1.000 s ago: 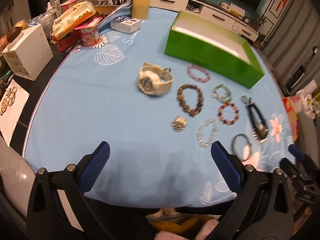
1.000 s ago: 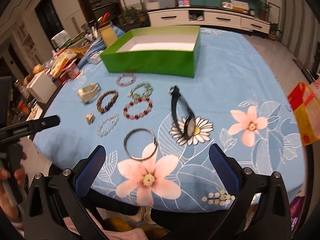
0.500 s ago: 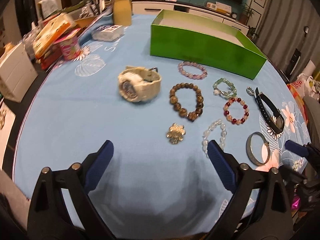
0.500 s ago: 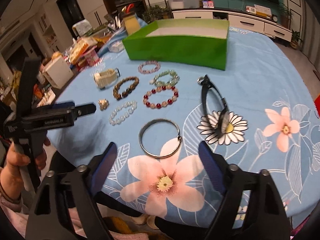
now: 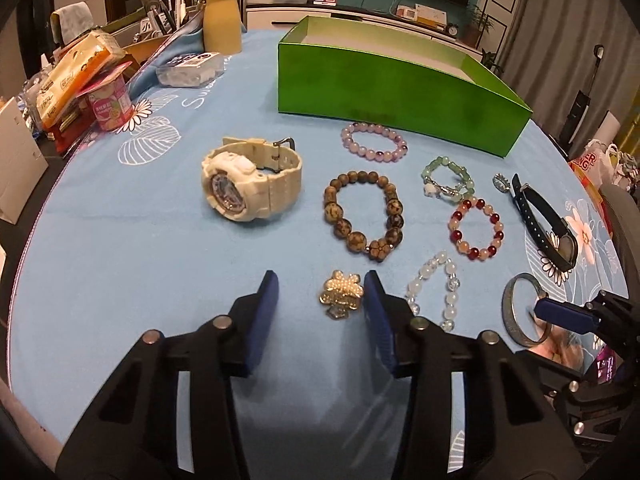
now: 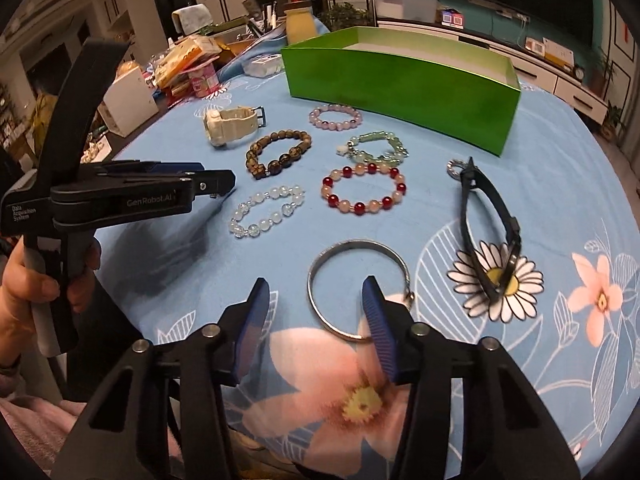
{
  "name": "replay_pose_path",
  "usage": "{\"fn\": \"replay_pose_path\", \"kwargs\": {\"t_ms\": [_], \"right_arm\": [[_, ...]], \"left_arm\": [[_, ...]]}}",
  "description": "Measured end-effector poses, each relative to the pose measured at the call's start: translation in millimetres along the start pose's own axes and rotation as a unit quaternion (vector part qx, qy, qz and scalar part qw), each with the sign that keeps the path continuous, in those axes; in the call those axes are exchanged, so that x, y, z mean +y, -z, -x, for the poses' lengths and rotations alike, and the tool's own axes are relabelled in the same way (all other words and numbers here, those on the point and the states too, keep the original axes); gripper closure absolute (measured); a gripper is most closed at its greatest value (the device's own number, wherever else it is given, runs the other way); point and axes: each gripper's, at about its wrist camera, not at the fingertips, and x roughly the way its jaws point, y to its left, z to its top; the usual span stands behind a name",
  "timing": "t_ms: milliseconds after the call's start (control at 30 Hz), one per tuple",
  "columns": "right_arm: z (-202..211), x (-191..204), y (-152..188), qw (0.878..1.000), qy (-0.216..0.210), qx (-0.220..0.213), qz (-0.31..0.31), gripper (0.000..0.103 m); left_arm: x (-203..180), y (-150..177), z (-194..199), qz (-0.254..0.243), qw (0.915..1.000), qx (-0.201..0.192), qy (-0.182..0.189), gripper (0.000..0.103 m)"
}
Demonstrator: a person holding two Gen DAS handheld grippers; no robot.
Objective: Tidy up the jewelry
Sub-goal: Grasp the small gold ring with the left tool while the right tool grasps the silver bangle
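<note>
Jewelry lies on a blue flowered tablecloth in front of an open green box [image 5: 400, 92]. My left gripper [image 5: 320, 292] is open, its jaws either side of a gold pearl brooch [image 5: 341, 295], right finger close to it. My right gripper [image 6: 316, 300] is open, with a silver bangle [image 6: 356, 280] partly between its jaws. Further off lie a white watch [image 5: 250, 182], a brown bead bracelet [image 5: 362, 216], a purple bracelet [image 5: 374, 142], a green bracelet [image 5: 448, 180], a red-and-pink bracelet [image 5: 476, 228], a clear bead bracelet [image 5: 432, 288] and a black watch [image 6: 488, 232].
Clutter stands at the table's far left: a pink cup [image 5: 110, 104], snack packets [image 5: 76, 76], a yellow bottle [image 5: 222, 28], a clear plastic case [image 5: 190, 70] and a white box [image 6: 128, 100]. The left gripper's body [image 6: 120, 196] shows in the right wrist view.
Both grippers have moved forward and down toward the table and their jaws have narrowed. The left now brackets the brooch and the right now reaches the bangle.
</note>
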Motion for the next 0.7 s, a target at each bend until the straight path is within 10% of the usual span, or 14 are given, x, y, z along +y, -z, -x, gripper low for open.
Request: {"fn": "replay_pose_path", "kwargs": {"t_ms": [300,700], "right_arm": [[-8.2,-0.7,-1.7,0.999,0.026,-0.009,0.016,0.099],[17.9,-12.7,-20.5,0.998,-0.017,-0.060,-0.023,0.100]], "left_arm": [[-0.7,1.4,-0.1,-0.014,0.9999,-0.007,0.006,0.083],[5.8,-12.3,22.8,0.007,0.9990,-0.028,0.035,0.083]]}}
